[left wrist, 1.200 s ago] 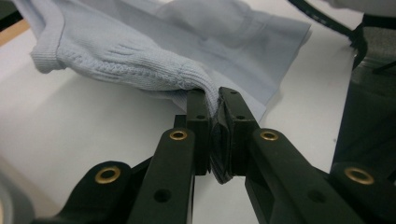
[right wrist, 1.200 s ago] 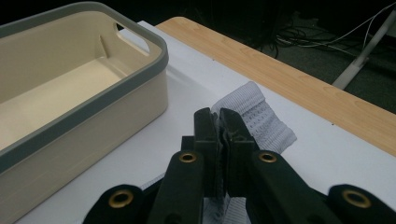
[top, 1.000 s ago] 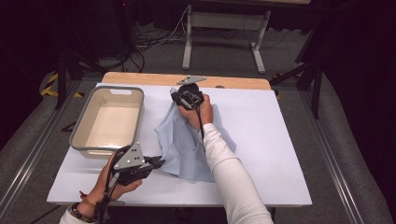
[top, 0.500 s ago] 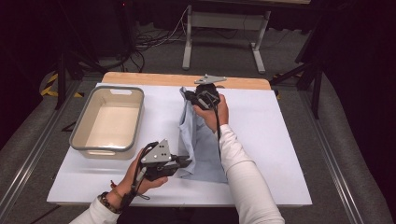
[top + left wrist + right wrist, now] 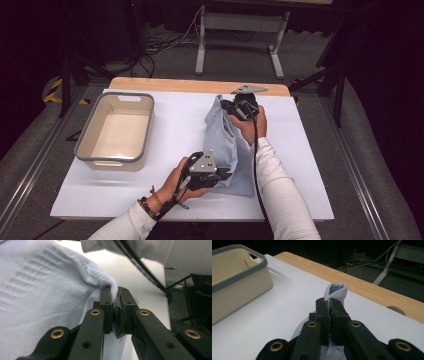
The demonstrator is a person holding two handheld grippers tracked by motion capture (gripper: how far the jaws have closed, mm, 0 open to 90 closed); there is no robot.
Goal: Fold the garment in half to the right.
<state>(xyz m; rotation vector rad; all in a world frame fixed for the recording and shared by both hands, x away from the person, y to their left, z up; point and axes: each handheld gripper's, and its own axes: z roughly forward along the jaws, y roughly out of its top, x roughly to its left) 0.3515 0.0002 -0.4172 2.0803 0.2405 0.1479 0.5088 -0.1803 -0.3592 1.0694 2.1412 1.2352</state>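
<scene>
A: How is the cloth (image 5: 50,290) looking?
B: It's showing as soft, pale blue, finely ribbed knit, matt.
A: And the table (image 5: 287,305)?
B: Its top is looking smooth, matt white, with a wood-grain edge. The bin (image 5: 116,130) is reading as smooth cream plastic, grey-rimmed.

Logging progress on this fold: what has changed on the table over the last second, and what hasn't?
Both grippers carried the light blue cloth to the right across the white table, narrowing it from a spread sheet into a long folded strip. The left gripper came right along the near edge; the right gripper went right at the far end. Both stayed clamped on the cloth. The beige bin did not move.
</scene>
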